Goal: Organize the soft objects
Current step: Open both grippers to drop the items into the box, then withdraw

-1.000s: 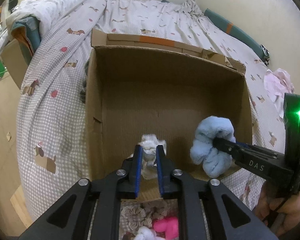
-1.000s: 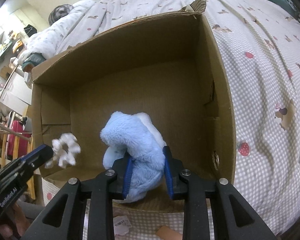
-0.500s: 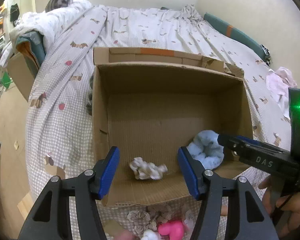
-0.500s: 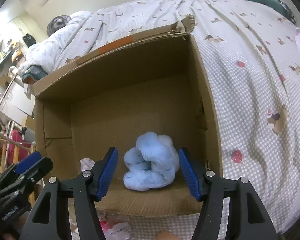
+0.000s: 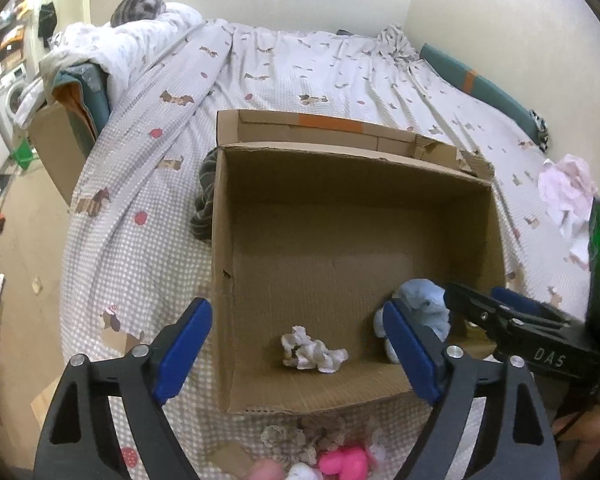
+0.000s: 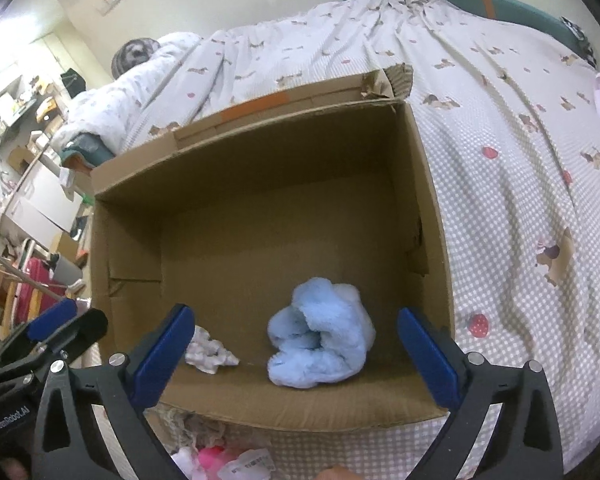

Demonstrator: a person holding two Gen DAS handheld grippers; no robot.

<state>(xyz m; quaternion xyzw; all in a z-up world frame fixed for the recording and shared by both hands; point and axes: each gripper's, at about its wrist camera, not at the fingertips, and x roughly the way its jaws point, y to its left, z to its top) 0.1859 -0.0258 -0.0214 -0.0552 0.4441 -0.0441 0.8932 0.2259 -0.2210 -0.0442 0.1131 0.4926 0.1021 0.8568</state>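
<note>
An open cardboard box [image 5: 340, 216] [image 6: 260, 184] stands on the bed. Inside it near the front wall lie a white lacy soft piece [image 5: 312, 350] [image 6: 210, 350] and a fluffy light-blue soft toy [image 5: 420, 312] [image 6: 320, 340]. My left gripper [image 5: 300, 344] is open and empty, above the box's front edge. My right gripper [image 6: 300, 344] is open and empty, also over the front edge; its arm shows at the right of the left wrist view. A pink soft item [image 5: 344, 462] [image 6: 210, 456] and white lacy pieces [image 5: 300, 436] lie on the bed before the box.
The bed [image 5: 140, 208] has a checked grey cover with small prints. A dark striped cloth [image 5: 204, 200] lies against the box's left side. A pale pink cloth [image 5: 568, 188] lies at the right. Another cardboard box [image 5: 56, 144] and floor are at the left.
Both grippers opened and let go: the white piece and the blue toy dropped into the box. Both grippers then drew back and up from the box.
</note>
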